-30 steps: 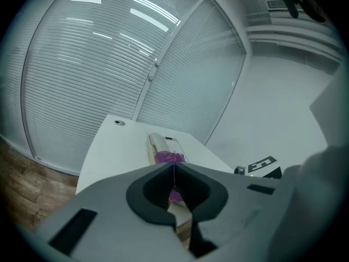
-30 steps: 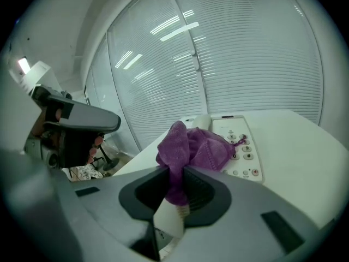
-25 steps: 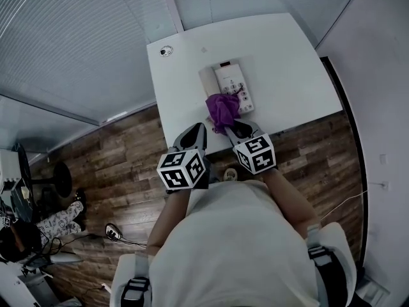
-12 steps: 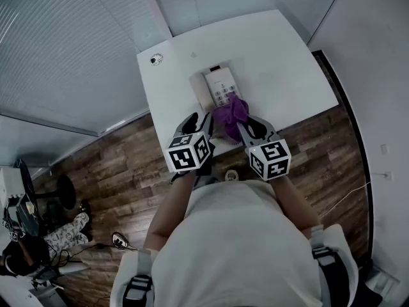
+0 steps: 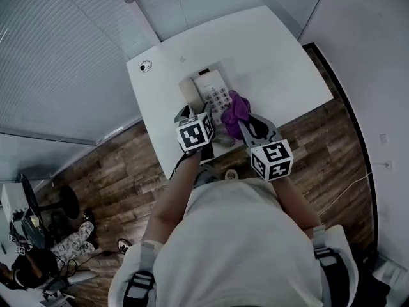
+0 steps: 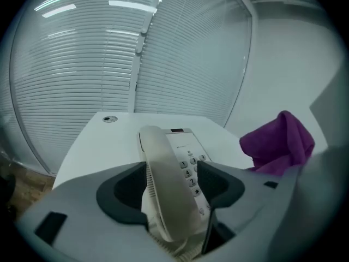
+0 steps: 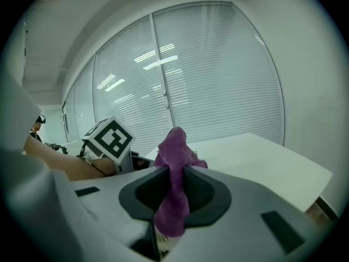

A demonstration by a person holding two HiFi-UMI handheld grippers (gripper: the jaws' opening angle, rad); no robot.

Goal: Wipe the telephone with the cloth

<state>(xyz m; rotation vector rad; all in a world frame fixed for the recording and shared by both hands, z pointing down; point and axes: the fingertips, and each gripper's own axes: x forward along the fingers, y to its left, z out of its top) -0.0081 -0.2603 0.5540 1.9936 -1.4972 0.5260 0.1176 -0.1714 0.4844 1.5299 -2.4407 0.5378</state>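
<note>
Presently, the telephone (image 5: 213,93) lies flat on the white tabletop (image 5: 275,50), with its handset (image 6: 166,173) along its left side. The left gripper (image 6: 172,187) is set at the telephone's near end. Its jaws are opening with the handset between them (the pads stand close on either side and show no firm clamp). The right gripper (image 7: 174,192) has its jaws closed on the purple cloth (image 7: 175,146), which is bunched upright and held at the telephone's right edge.
</note>
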